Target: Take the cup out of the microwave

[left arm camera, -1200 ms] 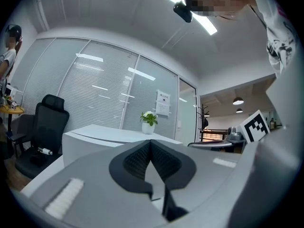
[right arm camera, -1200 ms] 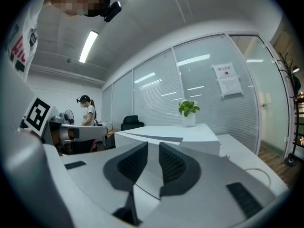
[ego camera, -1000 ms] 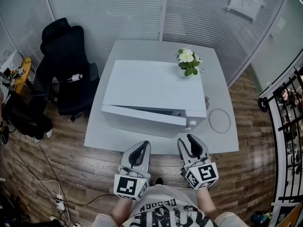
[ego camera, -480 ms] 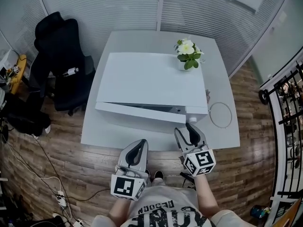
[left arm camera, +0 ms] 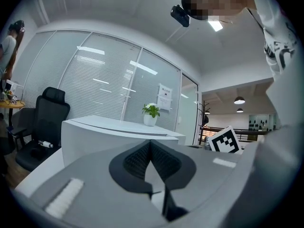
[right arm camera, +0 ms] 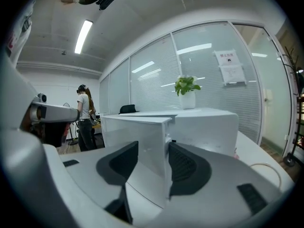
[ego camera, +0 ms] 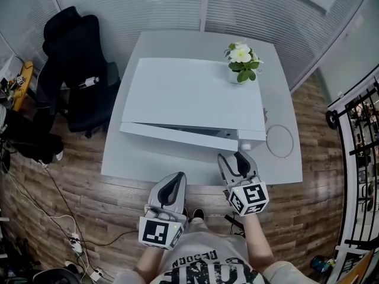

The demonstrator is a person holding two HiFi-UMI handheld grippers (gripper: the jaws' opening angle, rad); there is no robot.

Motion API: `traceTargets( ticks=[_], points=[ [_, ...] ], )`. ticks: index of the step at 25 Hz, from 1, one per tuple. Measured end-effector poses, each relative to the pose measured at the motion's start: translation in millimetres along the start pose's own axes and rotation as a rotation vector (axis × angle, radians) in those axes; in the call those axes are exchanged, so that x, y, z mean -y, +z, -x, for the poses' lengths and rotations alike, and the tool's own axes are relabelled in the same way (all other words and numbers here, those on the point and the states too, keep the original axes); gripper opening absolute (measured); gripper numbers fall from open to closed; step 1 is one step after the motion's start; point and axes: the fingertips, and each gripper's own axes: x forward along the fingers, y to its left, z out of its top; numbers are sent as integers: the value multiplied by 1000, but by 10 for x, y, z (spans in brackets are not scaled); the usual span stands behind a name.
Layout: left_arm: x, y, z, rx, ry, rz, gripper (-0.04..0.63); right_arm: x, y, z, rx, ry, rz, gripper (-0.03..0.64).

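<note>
"So which step is in hand?"

"Opening up, by the look of it. The microwave [ego camera: 195, 93] sits on the bench [ego camera: 127, 167] with its door [ego camera: 177, 137] only a crack ajar, hinged at the left, the free edge swung slightly off the body at the right."

"And the cup?"

"No view shows it. Presumably it is inside, behind that door."

"What is the right hand-held gripper [ego camera: 235, 158] doing?"

"Its jaws have just been opening and stand wide apart. Its own view shows the door's free edge between them, with the pads not pressing on it. It points at the microwave's front right corner."

"The left one?"

"The left hand-held gripper [ego camera: 176, 179] has its jaws together on nothing and hangs just off the bench's front edge, well short of the microwave."

"So what does the next move call for?"

"Probably swinging the door wide to the left, by closing on that edge or pushing behind it, until the cavity is clear. Only then can a gripper reach in level for the cup."
</note>
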Motion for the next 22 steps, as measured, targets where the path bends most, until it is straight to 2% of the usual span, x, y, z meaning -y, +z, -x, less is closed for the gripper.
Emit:
traceTargets(
  ticks=[13,22],
  points=[
    [90,-11,260,8,-11,-6,9,-198,-83,236,-9,-12,-8,172],
    [212,-12,585,17,17,-8,9,-444,-151,506,-12,11,-11,171]
  ],
)
